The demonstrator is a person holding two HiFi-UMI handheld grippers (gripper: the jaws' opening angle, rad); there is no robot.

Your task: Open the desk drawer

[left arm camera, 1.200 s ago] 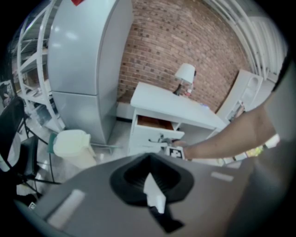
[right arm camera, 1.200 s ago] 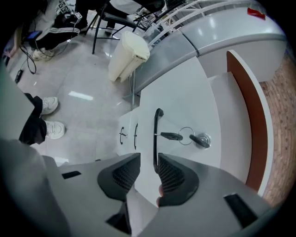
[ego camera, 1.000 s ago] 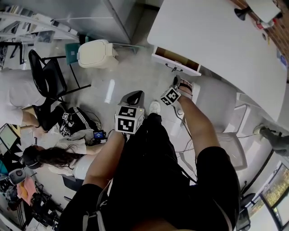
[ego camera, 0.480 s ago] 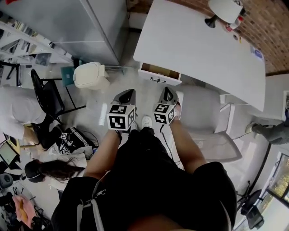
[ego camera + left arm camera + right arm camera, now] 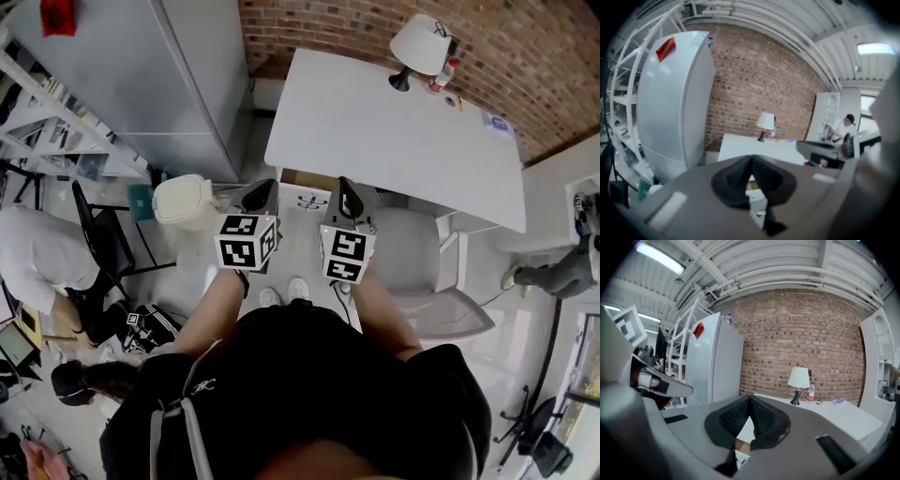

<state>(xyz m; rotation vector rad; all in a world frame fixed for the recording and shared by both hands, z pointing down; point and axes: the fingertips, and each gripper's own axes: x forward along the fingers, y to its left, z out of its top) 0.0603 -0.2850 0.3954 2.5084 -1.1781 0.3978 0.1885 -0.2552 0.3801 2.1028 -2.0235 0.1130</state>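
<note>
As seen from the head camera, a person in black clothing stands on a pale floor, white shoes (image 5: 286, 293) side by side.

- Left gripper (image 5: 263, 190): held out in front of the body and aimed at the desk. Its own view shows the jaws clenched, tips (image 5: 751, 161) meeting, with nothing between them.
- Right gripper (image 5: 346, 187): held parallel to the left one, just beside it. Jaws likewise clenched at the tips (image 5: 750, 401) and empty.
- Desk drawer (image 5: 312, 197): lies between the two gripper tips in the head view, under the near-left corner of the desk. It is pulled out partway, and a strip of wooden interior shows behind the front panel. The white front with its dark handle (image 5: 312, 201) faces the person. The long axis runs side to side along the desk's near edge. Part of it shows through the gap under the right jaws (image 5: 739, 451).
- White bin (image 5: 183, 202): on the floor, left of the drawer.
- Grey chair (image 5: 422, 267): right of the drawer, against the desk.
- White desk (image 5: 375, 131): bare across most of its top.
- Lamp (image 5: 417, 45) and bottle (image 5: 439, 75): near the desk's far edge, close together.
- Grey refrigerator (image 5: 159, 75): left of the desk.
- Brick wall (image 5: 525, 56): behind the desk.
</note>
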